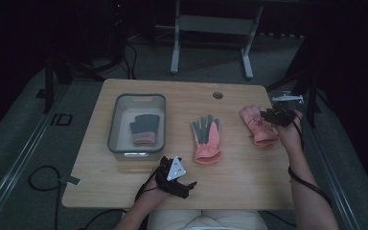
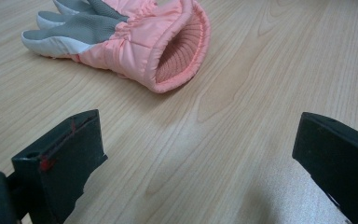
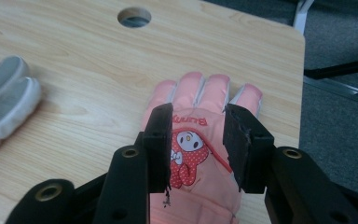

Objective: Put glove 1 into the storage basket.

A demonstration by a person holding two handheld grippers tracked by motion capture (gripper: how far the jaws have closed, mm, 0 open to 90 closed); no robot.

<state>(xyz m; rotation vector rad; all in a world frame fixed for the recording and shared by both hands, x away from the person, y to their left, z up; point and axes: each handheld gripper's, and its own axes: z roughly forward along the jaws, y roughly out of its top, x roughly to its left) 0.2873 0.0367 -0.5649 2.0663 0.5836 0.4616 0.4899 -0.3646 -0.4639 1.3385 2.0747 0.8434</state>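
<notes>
right tongs (image 3: pixel 198 142) hover parted over the pink glove (image 3: pixel 200 154) at the tabletop's (image 1: pixel 230 96) right edge (cartoon side up), gripping nothing; its long axis runs along my reach, fingers away; left tongs (image 2: pixel 200 158) rest wide open, farther off

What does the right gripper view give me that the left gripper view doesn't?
Right gripper view alone: the printed glove back up, between the open right tongs, pads off it, and the table's hole. Left gripper view alone: the left tongs open wide over bare wood, facing the grey-palmed glove's cuff. Both: the table and the grey-palmed glove.
</notes>
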